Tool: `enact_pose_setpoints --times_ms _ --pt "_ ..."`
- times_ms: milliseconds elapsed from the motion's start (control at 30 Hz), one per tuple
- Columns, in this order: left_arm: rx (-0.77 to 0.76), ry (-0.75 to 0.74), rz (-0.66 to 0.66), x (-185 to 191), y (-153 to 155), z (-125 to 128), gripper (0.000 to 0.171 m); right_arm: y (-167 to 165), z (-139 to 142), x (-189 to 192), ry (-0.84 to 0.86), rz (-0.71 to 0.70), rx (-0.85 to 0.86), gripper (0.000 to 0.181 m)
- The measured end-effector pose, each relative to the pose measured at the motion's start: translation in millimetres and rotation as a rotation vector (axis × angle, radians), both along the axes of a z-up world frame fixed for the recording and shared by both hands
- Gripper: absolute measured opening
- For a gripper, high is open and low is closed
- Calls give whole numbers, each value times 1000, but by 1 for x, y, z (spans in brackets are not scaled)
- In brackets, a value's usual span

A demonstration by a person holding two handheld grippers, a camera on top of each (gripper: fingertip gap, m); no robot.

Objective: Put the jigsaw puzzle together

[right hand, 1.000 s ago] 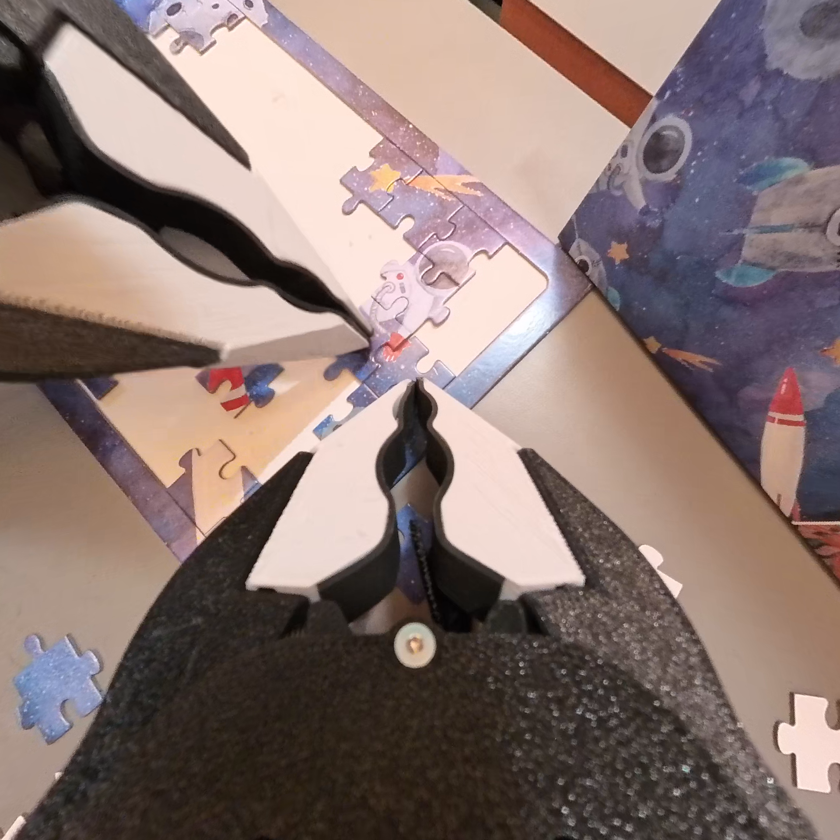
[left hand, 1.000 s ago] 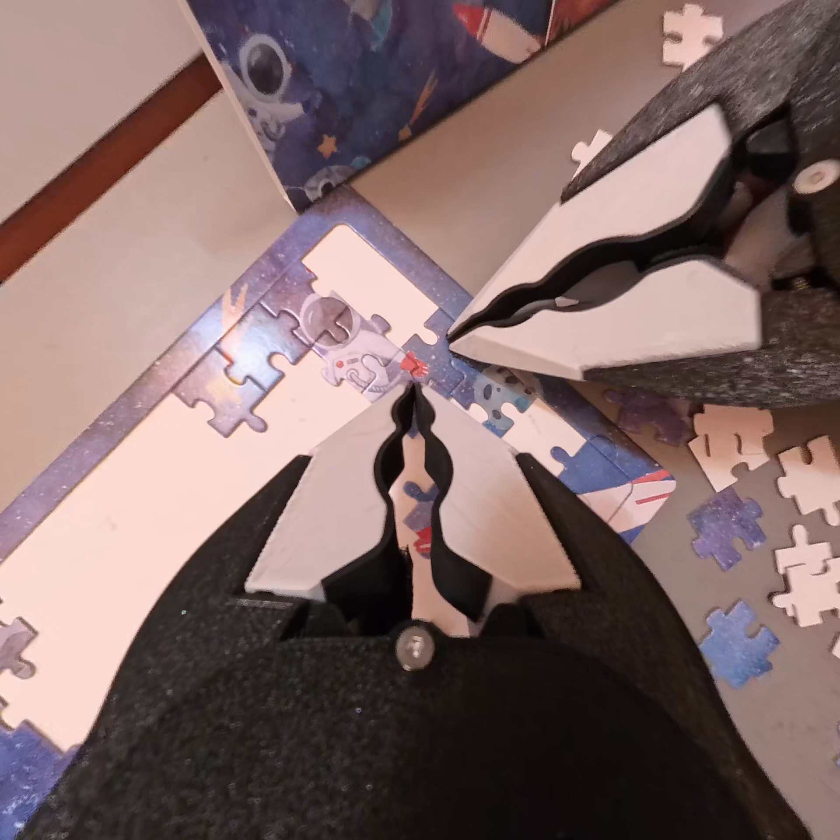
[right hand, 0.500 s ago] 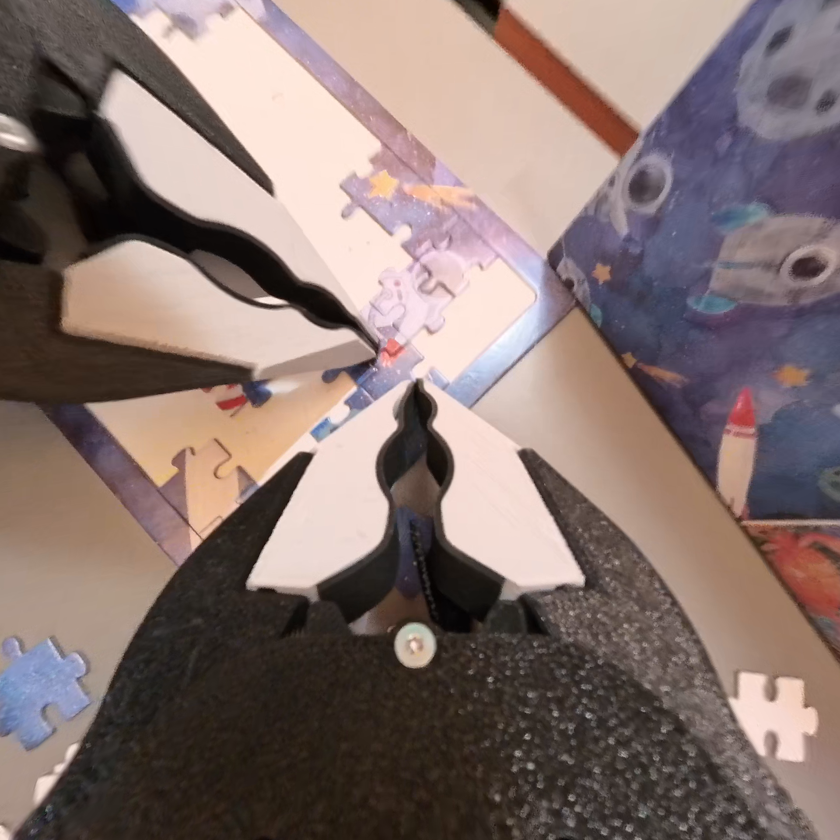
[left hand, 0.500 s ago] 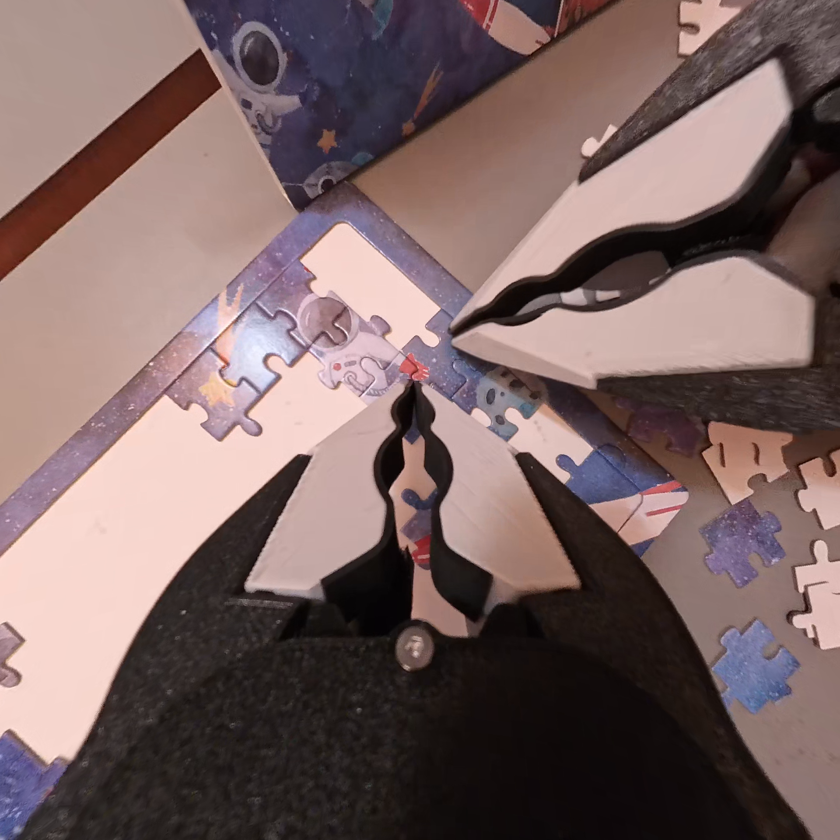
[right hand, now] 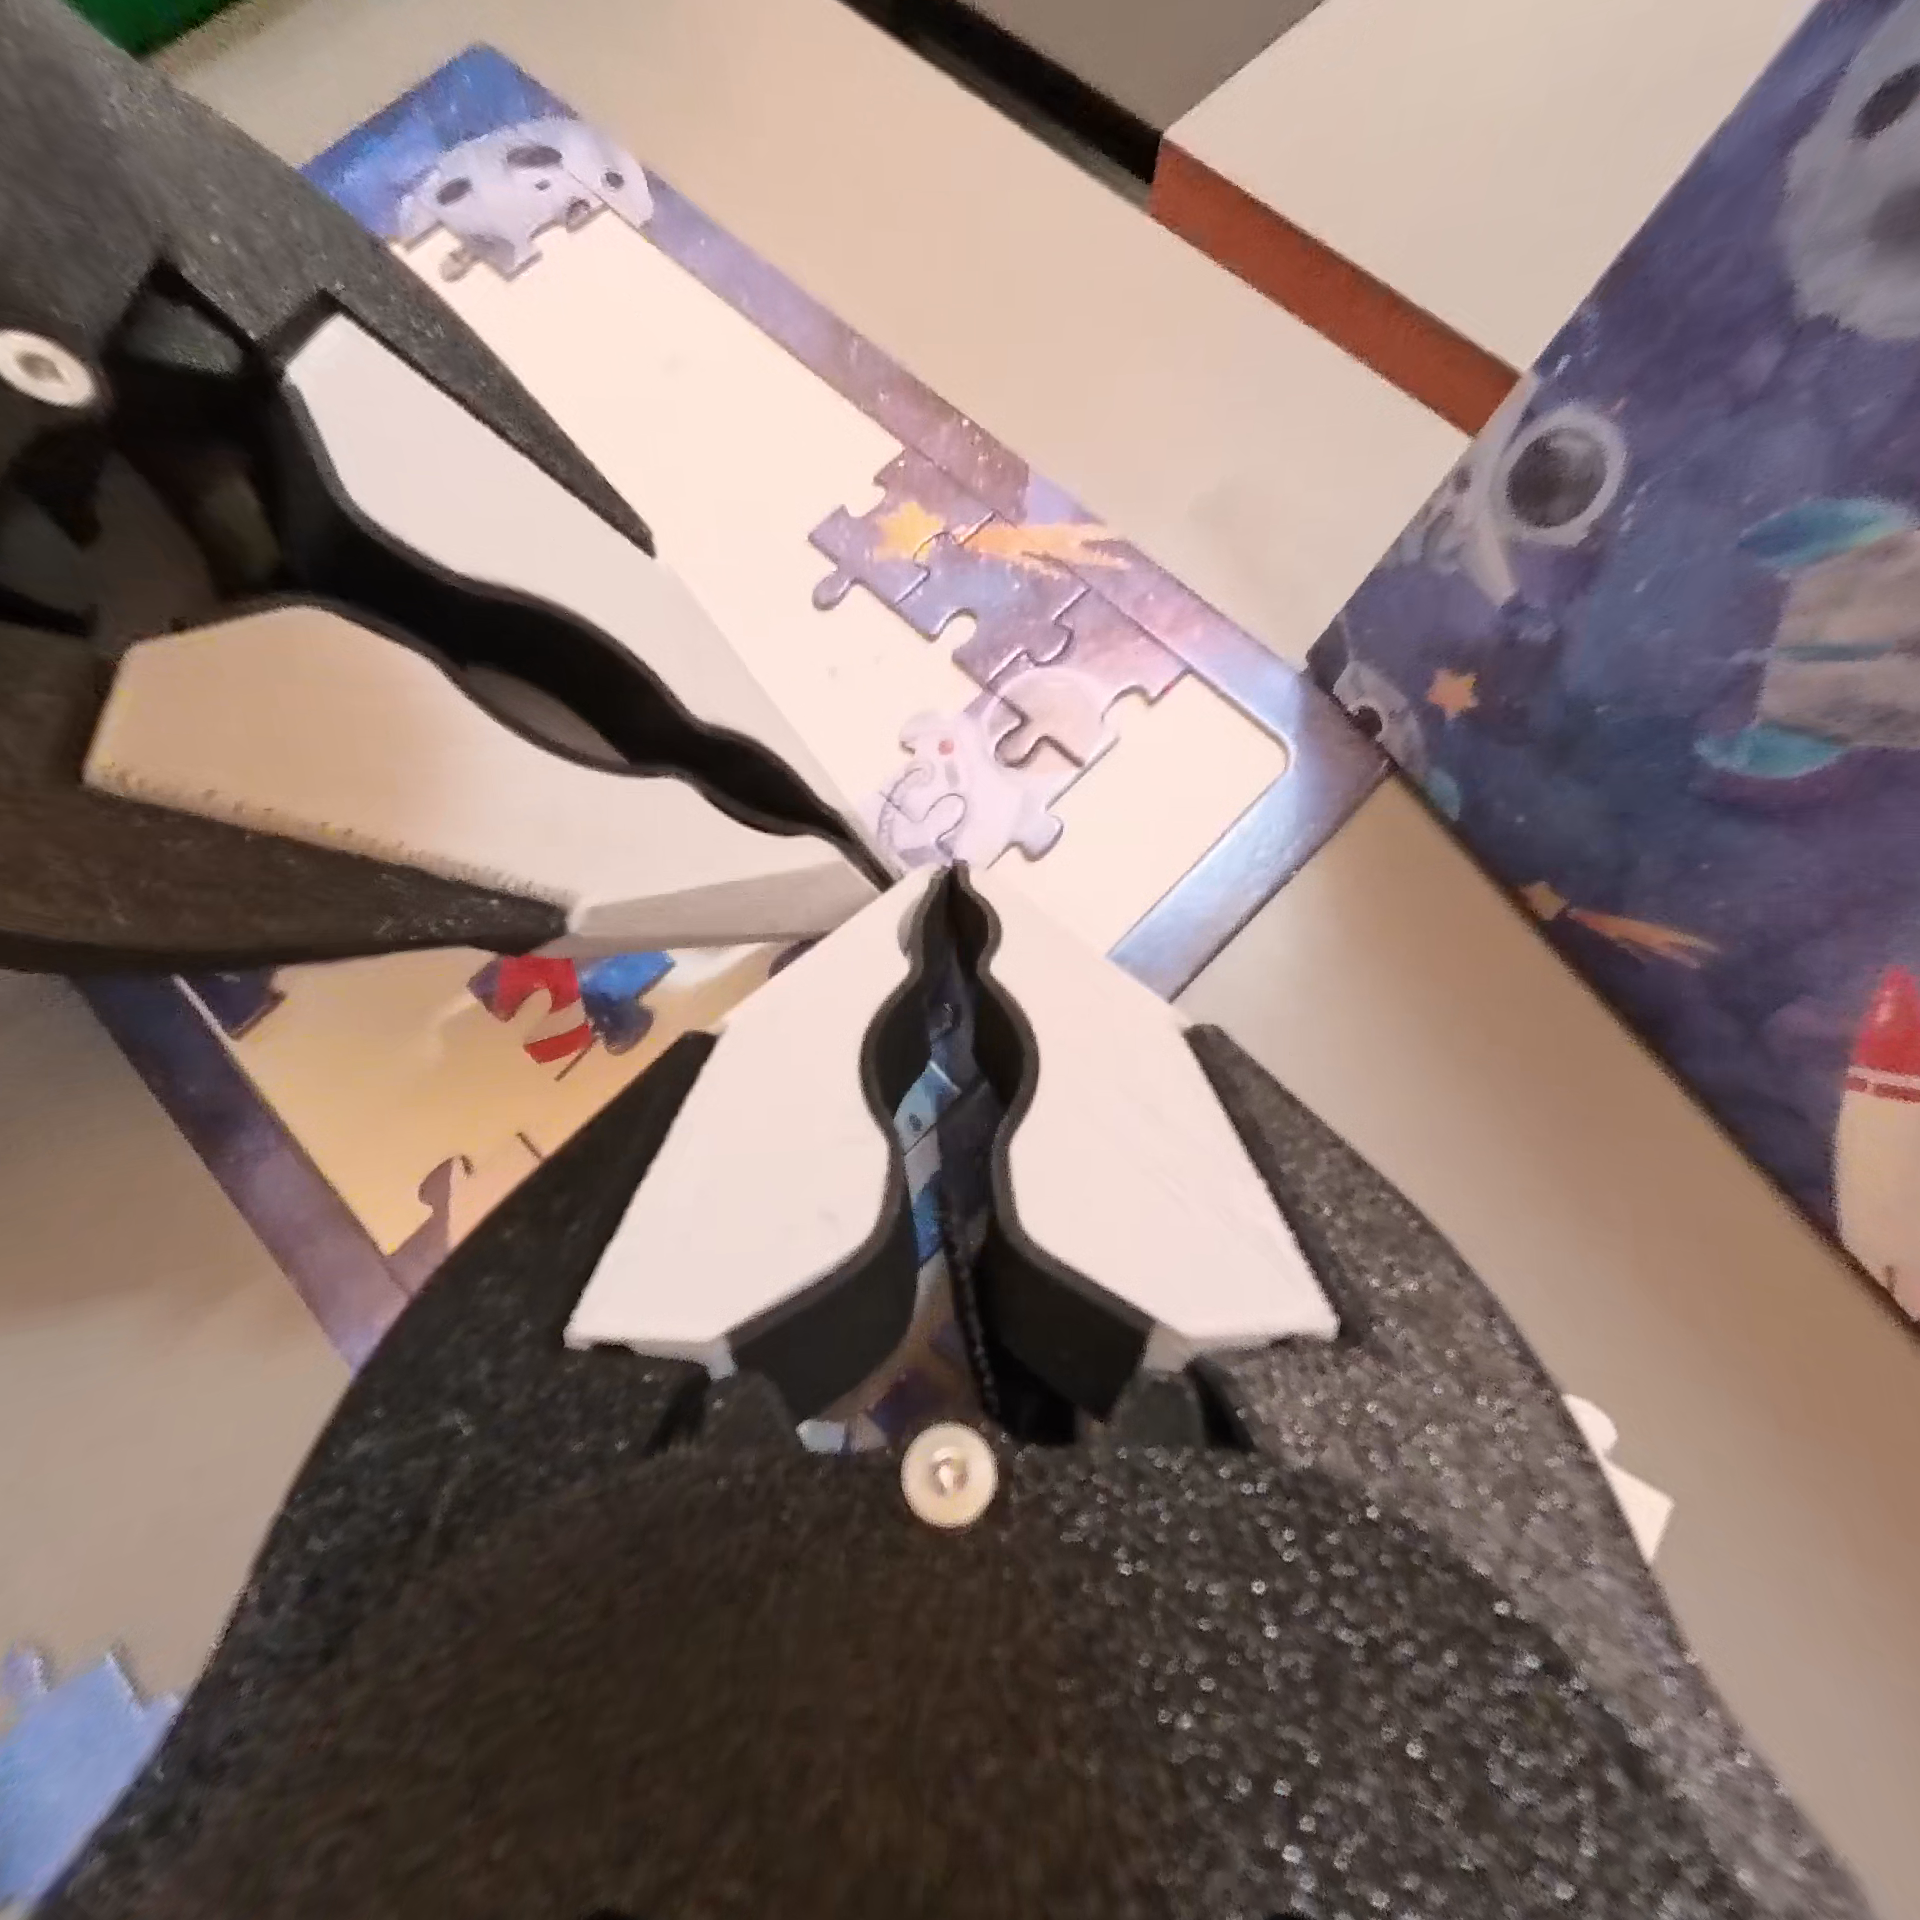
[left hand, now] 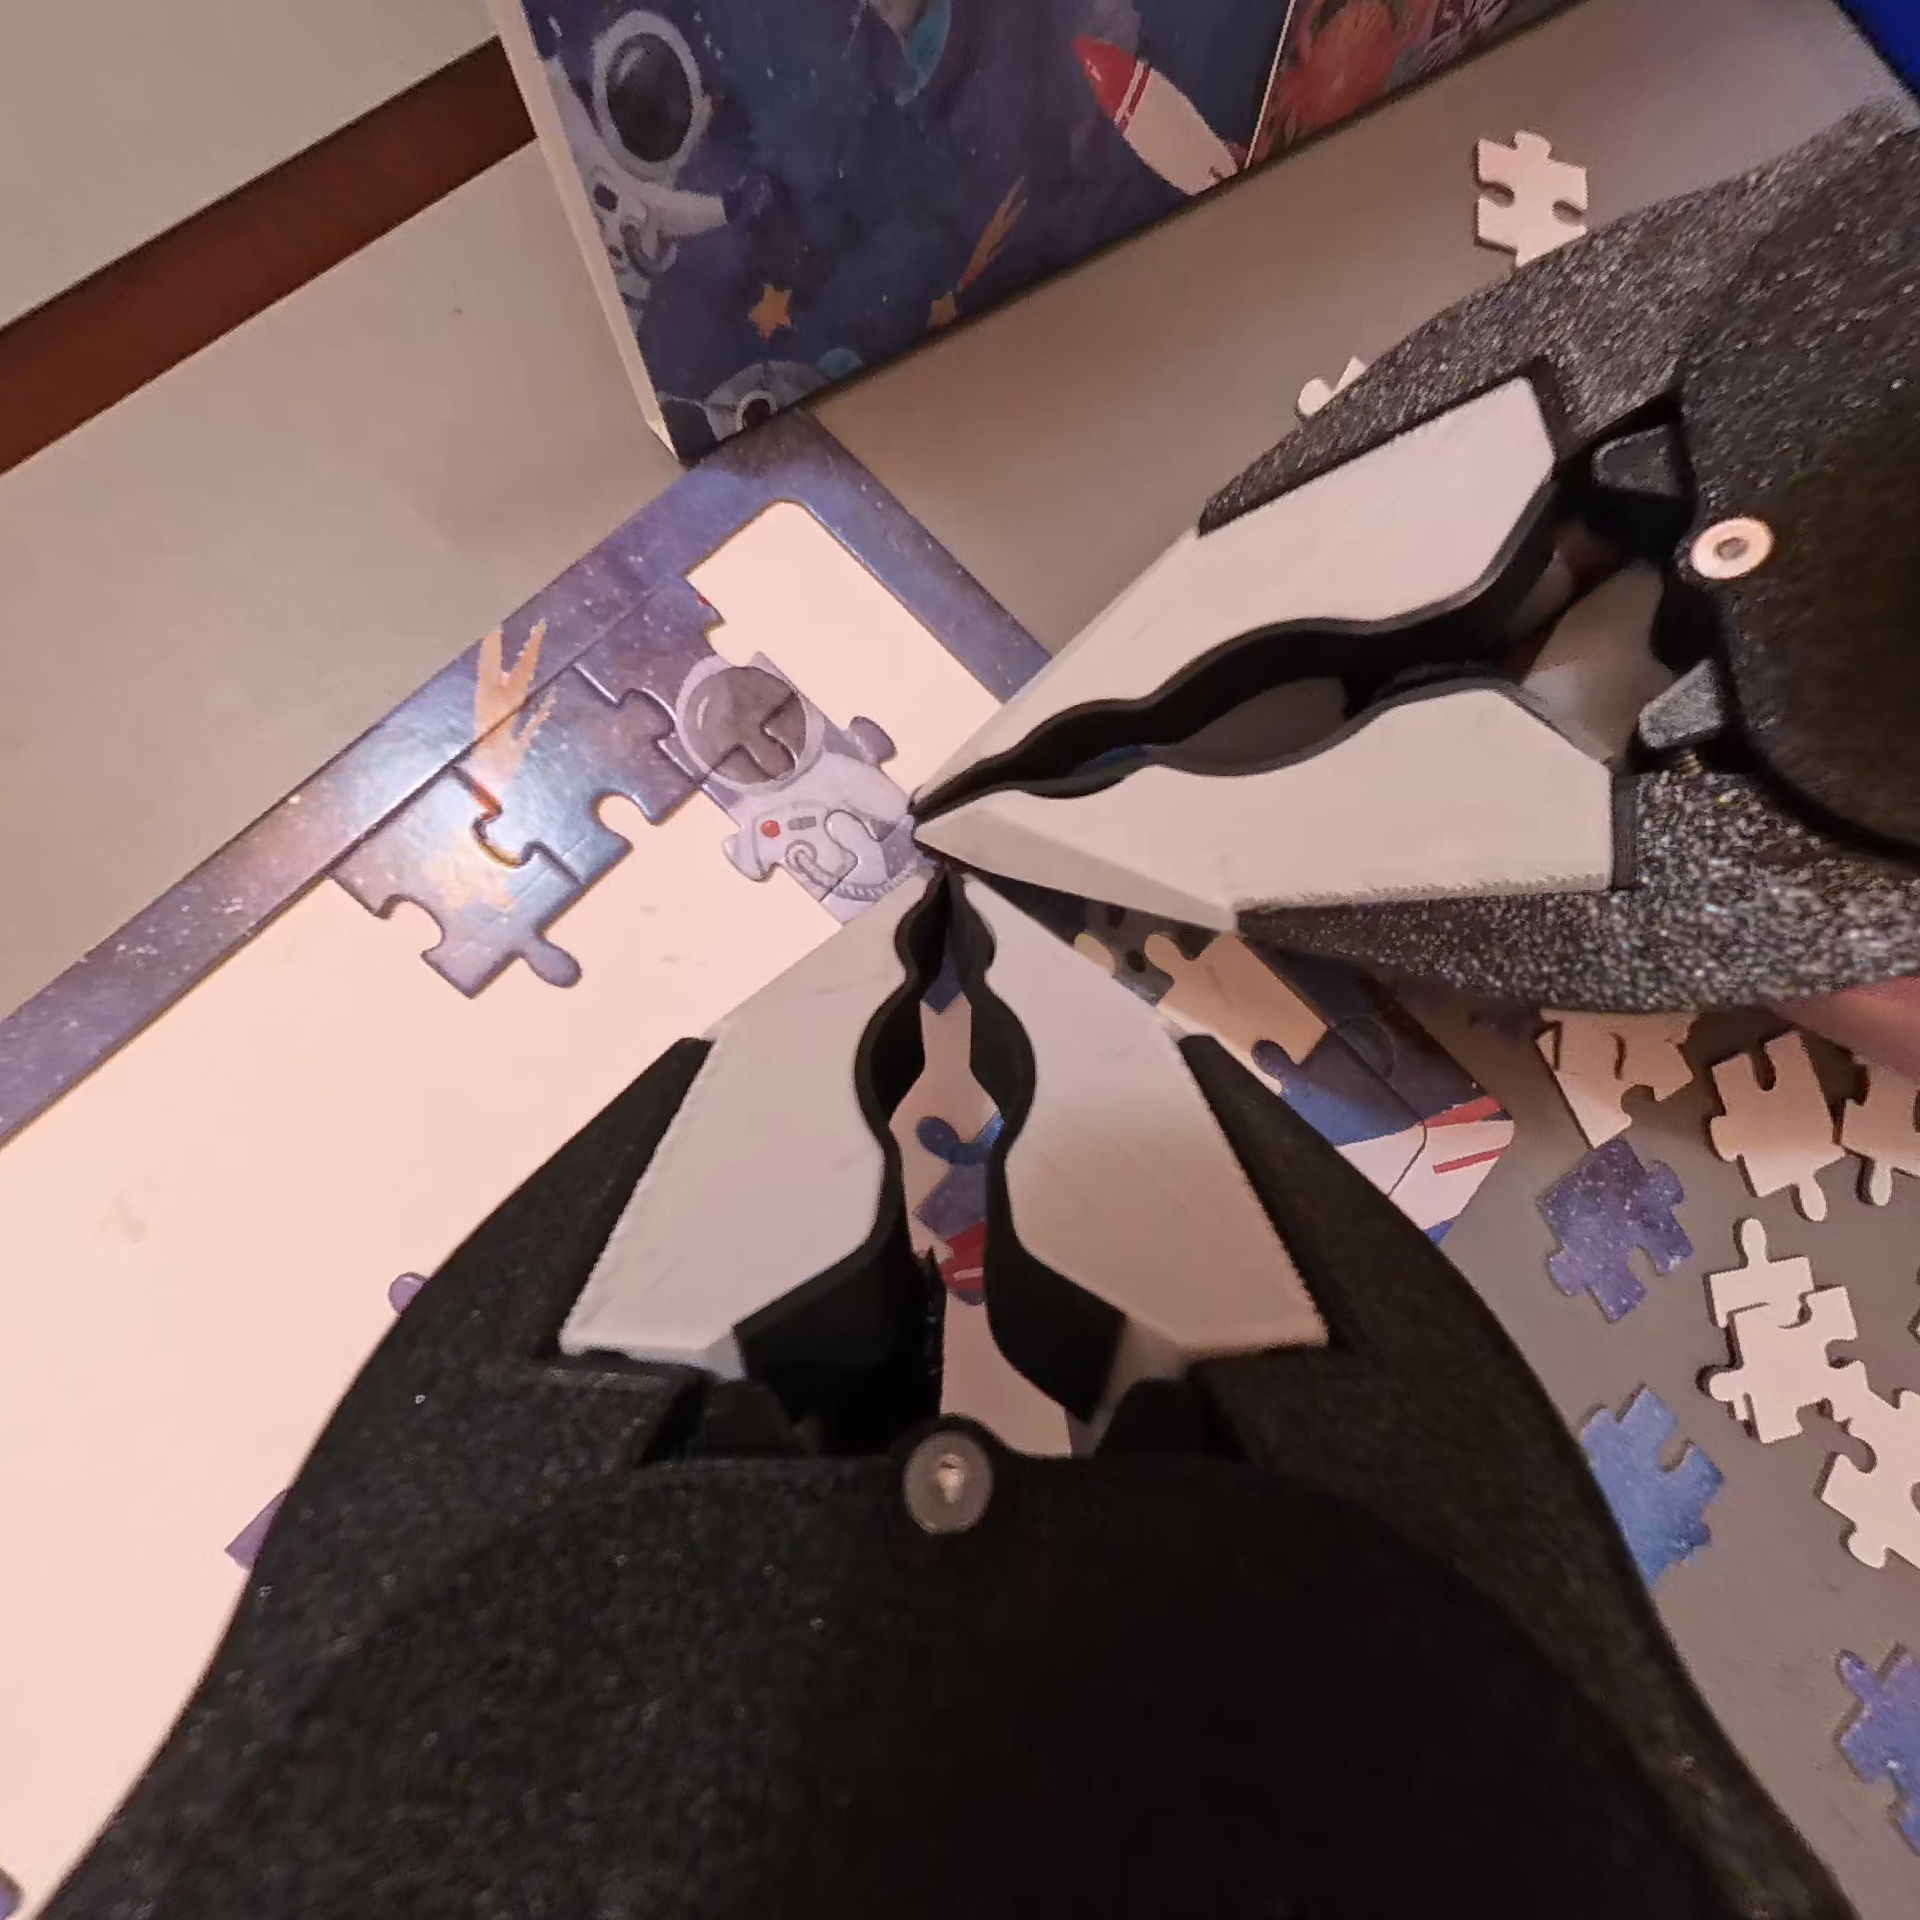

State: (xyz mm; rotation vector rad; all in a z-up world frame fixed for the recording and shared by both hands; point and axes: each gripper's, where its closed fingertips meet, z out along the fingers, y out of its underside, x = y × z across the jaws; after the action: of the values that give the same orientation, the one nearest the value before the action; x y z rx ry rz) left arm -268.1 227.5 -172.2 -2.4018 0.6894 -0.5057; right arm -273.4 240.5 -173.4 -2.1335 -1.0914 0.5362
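At near edge of both wrist views: left tongs (left hand: pixel 940 883) and right tongs (right hand: pixel 951 883), two in all, each pinched closed, nothing gripped. Tips meet over astronaut-printed cardboard piece (left hand: pixel 805 821) lying in blue-bordered puzzle tray (left hand: pixel 260 852) on beige table (left hand: pixel 260 436).

Likely step: seating that piece. Press straight down near tabs, no sideways drag, brace neighbouring comet piece (left hand: pixel 499 800).

Beyond, right: loose pieces (left hand: pixel 1766 1195), about dozen visible. Farthest: one upright space-print box (left hand: pixel 831 187).
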Motion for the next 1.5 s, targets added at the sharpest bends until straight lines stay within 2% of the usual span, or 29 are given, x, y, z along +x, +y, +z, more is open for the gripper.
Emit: enact_pose_setpoints --times_ms 200,333,500,567,633,833,933,1100,1200,1267,1367,1500 --pt "3 3 -17 -9 -4 8 0 0 0 0 -8 6 13 0" --pt "6 37 -37 -6 -5 -1 0 1 1 0 13 2 -10 0" --pt "1 33 -34 -5 -5 -1 0 10 37 3 125 -27 73 0" --pt "-3 32 -33 -6 -5 -1 0 3 26 -1 62 17 73 0" --pt "-4 43 -25 -6 -4 -1 0 -2 -1 -3 -42 50 79 0" --pt "-4 -6 -41 -6 -8 13 0 -1 0 -2 -54 32 79 0" --pt "-19 53 -64 -4 -12 -3 1 0 1 -2 -35 33 59 0" --pt "-11 36 -52 -3 -9 -2 0 7 21 7 41 -12 59 0" --pt "-14 45 -47 -3 -9 -1 0 -7 8 9 -4 48 -35 0" --pt "-5 45 -42 -2 -8 0 0 -2 5 17 -44 22 -3 0" --pt "-13 -16 -44 1 -9 8 0 0 11 28 -17 -3 -36 0" --pt "-14 -3 -33 -3 -8 7 0 0 6 34 -58 -6 -28 0"
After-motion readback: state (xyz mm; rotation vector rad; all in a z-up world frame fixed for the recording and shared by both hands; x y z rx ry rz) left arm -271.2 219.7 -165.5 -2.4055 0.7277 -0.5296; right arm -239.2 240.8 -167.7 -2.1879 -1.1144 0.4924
